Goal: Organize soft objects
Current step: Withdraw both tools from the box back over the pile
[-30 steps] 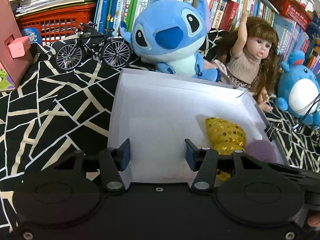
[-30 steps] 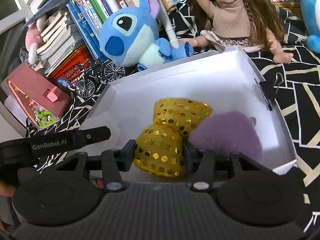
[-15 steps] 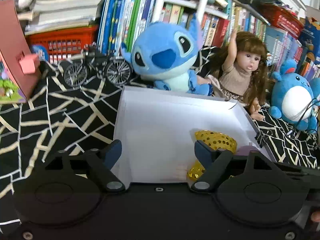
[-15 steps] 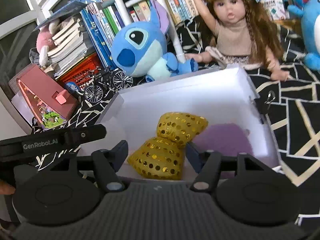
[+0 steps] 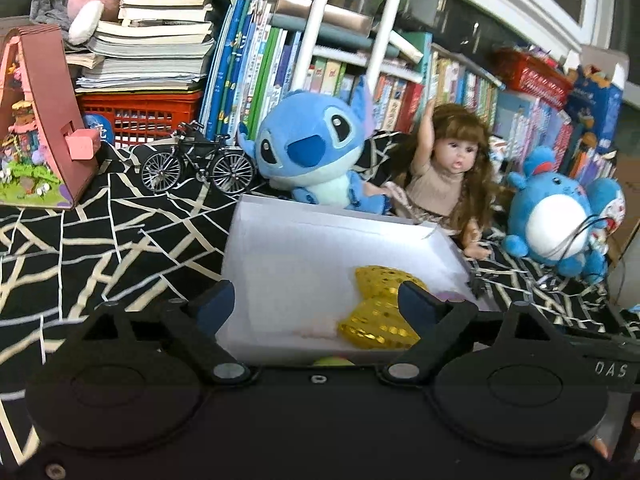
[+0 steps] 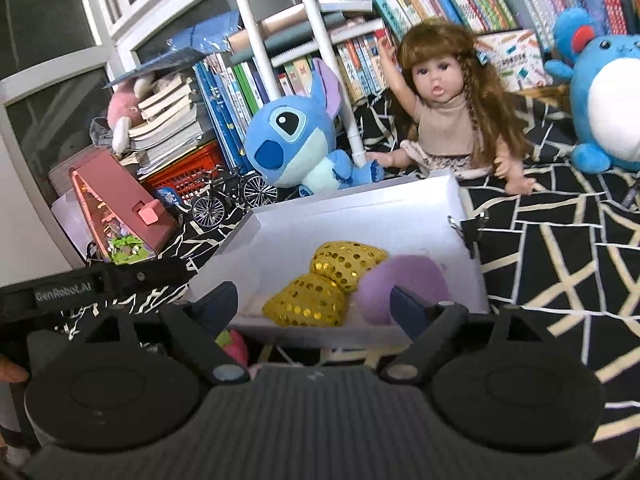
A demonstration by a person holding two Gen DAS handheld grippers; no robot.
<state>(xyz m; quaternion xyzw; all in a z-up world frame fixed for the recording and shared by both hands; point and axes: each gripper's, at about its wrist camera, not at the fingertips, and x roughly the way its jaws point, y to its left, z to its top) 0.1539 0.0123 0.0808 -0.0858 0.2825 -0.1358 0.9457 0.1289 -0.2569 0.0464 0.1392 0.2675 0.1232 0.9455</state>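
Left tool (image 5: 314, 306) and right tool (image 6: 314, 302) angled downward, jaws opening, empty, before white box (image 6: 400, 216).

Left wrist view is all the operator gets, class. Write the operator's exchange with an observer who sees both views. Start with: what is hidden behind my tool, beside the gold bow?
Observer: A purple plush lies in the box, touching the bow.
Operator: Is the right tool holding anything?
Observer: No. The right tool grips nothing; its jaws are opening, just short of the box's near wall.
Operator: Is anything left outside the box?
Observer: A pink-red toy lies in front of the near wall, outside the box.
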